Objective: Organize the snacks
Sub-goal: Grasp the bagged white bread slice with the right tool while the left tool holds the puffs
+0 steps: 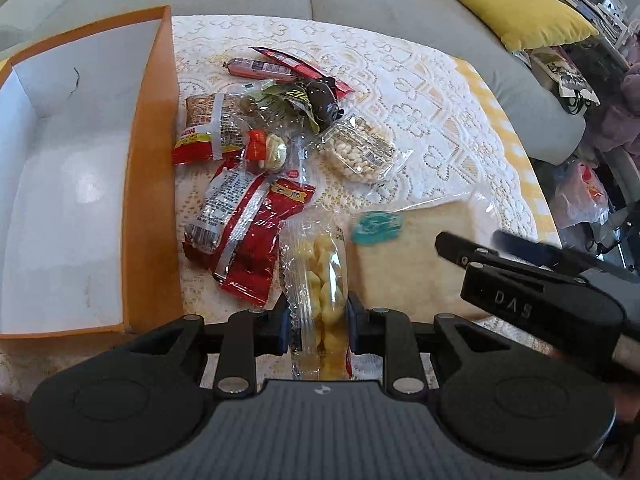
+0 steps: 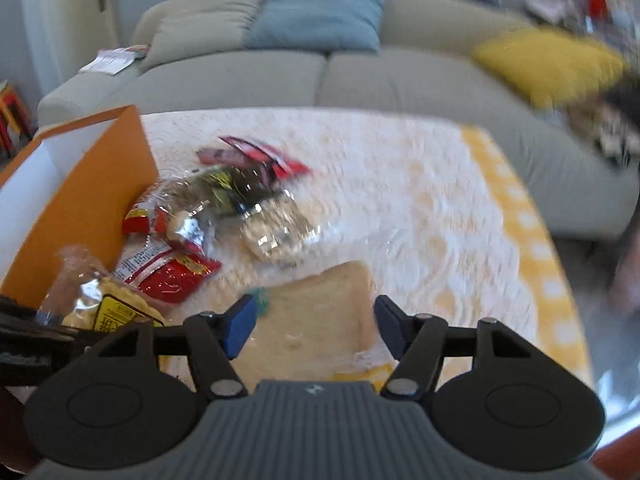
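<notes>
Left gripper [image 1: 318, 322] clamped on a clear packet of yellow puffed snacks [image 1: 324, 288], beside the orange cardboard box with white inside [image 1: 152, 184]. Right gripper [image 2: 316, 326] spread wide, nothing pinched, over the wrapped slice of white bread [image 2: 320, 312] lying on the lace-covered worktop [image 2: 420, 200]. Remaining snack packets [image 1: 256, 152] heaped by the box.
</notes>
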The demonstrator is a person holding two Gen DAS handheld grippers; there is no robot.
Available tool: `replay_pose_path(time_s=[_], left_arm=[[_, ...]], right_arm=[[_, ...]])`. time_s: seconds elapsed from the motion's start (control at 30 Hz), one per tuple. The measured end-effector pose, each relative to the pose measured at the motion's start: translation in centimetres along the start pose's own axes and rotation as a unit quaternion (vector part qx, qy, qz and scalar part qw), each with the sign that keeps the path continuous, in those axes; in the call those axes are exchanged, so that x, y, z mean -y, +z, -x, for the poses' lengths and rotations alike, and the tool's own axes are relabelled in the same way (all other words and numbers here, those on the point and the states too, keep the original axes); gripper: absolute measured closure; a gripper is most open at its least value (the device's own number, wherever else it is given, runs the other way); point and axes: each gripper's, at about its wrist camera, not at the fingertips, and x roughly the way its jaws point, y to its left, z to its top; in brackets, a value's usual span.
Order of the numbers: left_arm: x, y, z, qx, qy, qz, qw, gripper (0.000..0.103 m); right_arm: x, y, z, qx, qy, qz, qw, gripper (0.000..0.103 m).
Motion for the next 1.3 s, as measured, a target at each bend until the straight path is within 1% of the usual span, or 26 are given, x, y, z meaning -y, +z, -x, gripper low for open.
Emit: replay_pose_path(time_s=[0.1, 0.2, 0.27, 0.33, 0.4, 0.47, 0.5, 0.63, 0.8, 0.9, 0.97, 1.0, 1.07, 1.1, 1.13, 1.17, 1.23, 1.3], left_arm=[[0.1, 0.0, -0.3, -0.004, 0.006, -0.003, 1.0, 0.074], [-0.1, 0.0, -0.6, -0.01, 0.005, 0.001, 0.9999, 0.074], [-0.3, 0.1, -0.8, -0.012, 0.006, 0.003, 0.9999, 0.074], [-0.4, 0.1, -0.8, -0.013, 0.005, 0.005, 0.9999, 0.074], [-0.5, 0.1, -0.7, -0.014, 0.004, 0.005, 0.9999, 0.074], [-0.6, 0.1, -0.7, -0.015, 0.002, 0.004, 0.9999, 0.074], [-0.6, 0.1, -0.7, -0.016, 0.002, 0.004, 0.9999, 0.074], [-0.4, 0.1, -0.7, -0.016, 0.002, -0.001, 0.9999, 0.074], [-0.4, 0.1, -0.8, -0.017, 0.003, 0.001, 0.9999, 0.074], [-0.4, 0.1, -0.8, -0.017, 0.004, 0.001, 0.9999, 0.074], [-0.4, 0.1, -0.8, -0.016, 0.004, 0.002, 0.9999, 0.074], [-0.4, 0.1, -0.8, -0.016, 0.004, 0.003, 0.9999, 0.074], [-0.4, 0.1, -0.8, -0.016, 0.004, 0.005, 0.9998, 0.074], [-0.5, 0.1, -0.8, -0.016, 0.004, 0.006, 0.9998, 0.074], [-0.5, 0.1, -0.8, -0.016, 0.005, 0.007, 0.9998, 0.074], [-0.5, 0.1, -0.8, -0.016, 0.005, 0.007, 0.9998, 0.074], [-0.6, 0.1, -0.7, -0.015, 0.007, 0.007, 0.9998, 0.074], [-0.6, 0.1, -0.7, -0.014, 0.007, 0.008, 0.9998, 0.074]], right_arm=[[1.7, -0.2, -1.3, -0.043, 0.03, -0.05, 0.997, 0.041], [2.3, -0.8, -1.6, -0.065, 0.062, -0.073, 0.993, 0.042], [2.1, -0.9, -1.9, -0.08, 0.075, -0.071, 0.991, 0.038], [1.8, -1.2, -2.5, -0.097, 0.078, -0.06, 0.99, 0.031], [1.7, -1.6, -2.5, -0.106, 0.077, -0.046, 0.99, 0.031], [1.5, -1.8, -2.2, -0.11, 0.082, -0.016, 0.99, 0.024], [1.3, -1.8, -2.0, -0.115, 0.081, 0.004, 0.99, 0.019], [1.1, -2.5, -1.6, -0.14, 0.053, 0.091, 0.985, 0.018], [0.8, -3.4, -2.5, -0.178, 0.053, 0.165, 0.969, 0.017], [0.0, -3.6, -3.4, -0.184, 0.039, 0.221, 0.957, 0.017], [-0.3, -3.7, -4.1, -0.182, 0.037, 0.239, 0.953, 0.018], [-0.2, -3.7, -4.3, -0.18, 0.036, 0.239, 0.954, 0.023], [0.1, -3.4, -4.6, -0.17, 0.04, 0.221, 0.959, 0.026], [0.4, -3.3, -4.7, -0.165, 0.044, 0.211, 0.962, 0.032], [0.6, -3.2, -4.6, -0.159, 0.052, 0.205, 0.964, 0.042], [0.6, -3.1, -4.3, -0.154, 0.054, 0.204, 0.965, 0.048], [0.5, -3.0, -3.8, -0.144, 0.055, 0.208, 0.966, 0.072], [0.4, -2.9, -3.2, -0.133, 0.058, 0.211, 0.967, 0.079]])
